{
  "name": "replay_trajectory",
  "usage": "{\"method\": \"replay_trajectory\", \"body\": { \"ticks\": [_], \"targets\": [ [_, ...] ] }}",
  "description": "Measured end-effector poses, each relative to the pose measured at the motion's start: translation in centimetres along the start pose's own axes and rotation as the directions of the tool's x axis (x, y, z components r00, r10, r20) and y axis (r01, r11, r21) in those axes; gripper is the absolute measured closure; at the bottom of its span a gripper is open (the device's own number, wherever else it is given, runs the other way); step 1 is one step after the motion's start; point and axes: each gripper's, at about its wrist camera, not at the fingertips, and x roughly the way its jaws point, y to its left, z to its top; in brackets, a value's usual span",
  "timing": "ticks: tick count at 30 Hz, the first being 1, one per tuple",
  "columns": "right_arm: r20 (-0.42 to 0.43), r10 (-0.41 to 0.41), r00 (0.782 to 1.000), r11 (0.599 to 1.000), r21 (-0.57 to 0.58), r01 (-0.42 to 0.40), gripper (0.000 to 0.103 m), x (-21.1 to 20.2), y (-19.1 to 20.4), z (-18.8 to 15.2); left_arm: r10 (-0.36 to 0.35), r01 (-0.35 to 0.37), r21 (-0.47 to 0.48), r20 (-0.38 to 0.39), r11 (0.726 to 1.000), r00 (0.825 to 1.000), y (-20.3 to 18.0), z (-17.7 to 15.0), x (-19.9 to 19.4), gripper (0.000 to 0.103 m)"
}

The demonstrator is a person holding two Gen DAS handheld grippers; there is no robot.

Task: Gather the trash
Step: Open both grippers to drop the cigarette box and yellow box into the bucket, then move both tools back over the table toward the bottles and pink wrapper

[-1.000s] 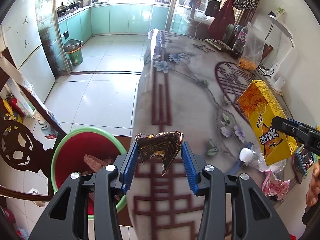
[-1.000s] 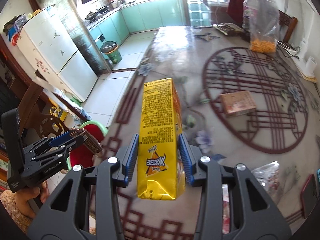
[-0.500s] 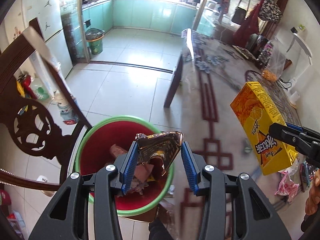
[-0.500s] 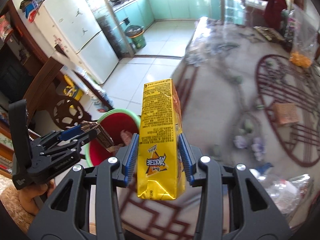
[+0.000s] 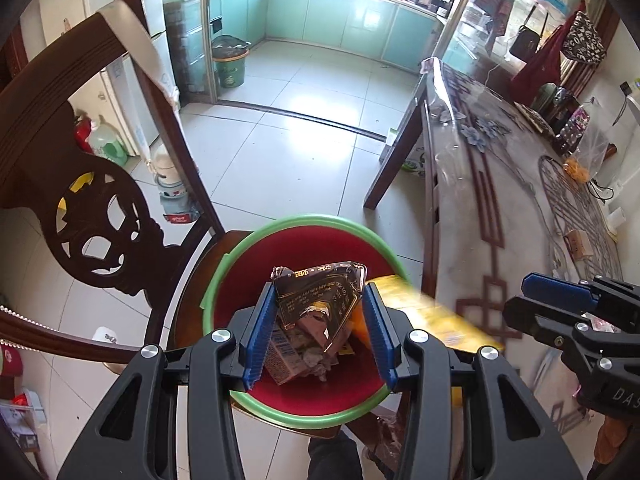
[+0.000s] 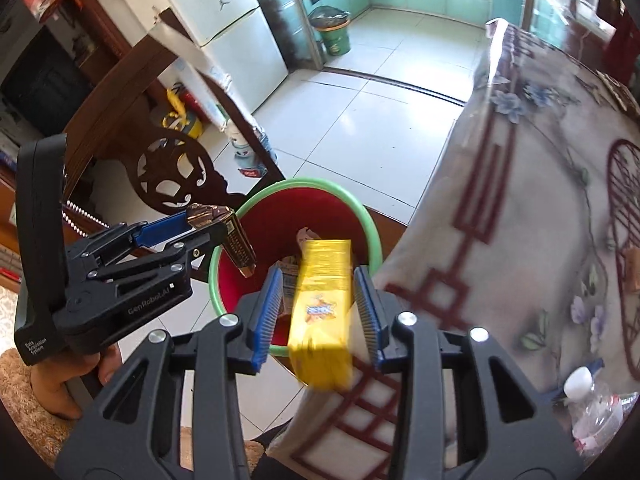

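My left gripper (image 5: 320, 320) is shut on a dark crumpled foil wrapper (image 5: 318, 296) and holds it right above the red bin with a green rim (image 5: 280, 420), which holds several pieces of trash. The left gripper also shows in the right wrist view (image 6: 216, 220), with the wrapper (image 6: 236, 240) over the bin's left rim. My right gripper (image 6: 320, 312) is open. The yellow juice carton (image 6: 322, 312) sits loose and blurred between its jaws, tilted over the bin (image 6: 360, 212). The carton shows as a yellow streak in the left wrist view (image 5: 436, 316).
The bin stands on a dark carved wooden chair (image 5: 100, 220) beside the table with a patterned cloth (image 6: 520, 200). A plastic bottle (image 6: 592, 396) lies at the table's near right. A small box (image 5: 578, 242) and a snack bag (image 5: 580, 160) lie farther back. White tiled floor (image 5: 288, 152) beyond.
Both grippers have swung left from the table to over the bin. My right gripper has opened and the yellow carton is dropping free. My left gripper still holds the wrapper.
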Motion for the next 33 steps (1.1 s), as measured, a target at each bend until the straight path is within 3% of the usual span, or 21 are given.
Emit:
{"method": "replay_trajectory", "body": {
  "ticks": [6, 15, 17, 18, 19, 21, 24, 27, 33],
  "targets": [
    [-0.014, 0.011, 1.000, 1.000, -0.021, -0.011, 0.066, 1.0, 0.7, 0.8, 0.015, -0.016, -0.033, -0.011, 0.999, 1.000, 1.5, 0.0, 0.3, 0.062],
    [-0.003, 0.001, 1.000, 1.000, -0.009, -0.001, 0.066, 0.3, -0.1, 0.8, 0.002, -0.002, -0.022, 0.001, 1.000, 1.000, 0.7, 0.5, 0.7, 0.062],
    [0.003, -0.006, 1.000, 1.000, 0.001, 0.006, 0.066, 0.0, -0.5, 0.6, 0.011, -0.012, -0.017, -0.009, 1.000, 1.000, 0.4, 0.5, 1.2, 0.060],
    [0.005, -0.010, 1.000, 1.000, 0.008, 0.010, 0.065, -0.2, -0.7, 0.5, 0.018, -0.018, -0.019, -0.019, 1.000, 1.000, 0.3, 0.5, 1.4, 0.054],
    [0.006, -0.013, 1.000, 1.000, 0.013, 0.013, 0.060, -0.4, -0.9, 0.4, 0.015, -0.016, -0.025, -0.025, 1.000, 1.000, 0.3, 0.5, 1.5, 0.045],
    [0.013, -0.033, 0.999, 0.999, 0.037, 0.032, 0.053, -0.7, -1.7, 0.0, 0.005, -0.006, -0.030, -0.018, 1.000, 1.000, 0.2, 0.4, 1.4, 0.045],
    [0.016, -0.040, 0.999, 0.997, 0.070, 0.039, 0.053, -1.2, -2.8, -0.6, 0.008, -0.008, -0.008, -0.014, 1.000, 1.000, -0.4, 0.4, 1.3, 0.045],
    [0.023, -0.069, 0.997, 0.994, 0.091, 0.066, 0.039, -1.8, -3.7, -1.2, -0.011, 0.011, 0.003, -0.006, 1.000, 1.000, -1.1, 0.6, 1.0, 0.045],
    [0.035, -0.150, 0.988, 0.981, 0.127, 0.144, 0.036, -4.5, -6.9, -3.9, -0.057, 0.057, 0.054, -0.003, 0.997, 0.998, -3.5, 0.9, 0.7, 0.044]
  ]
}}
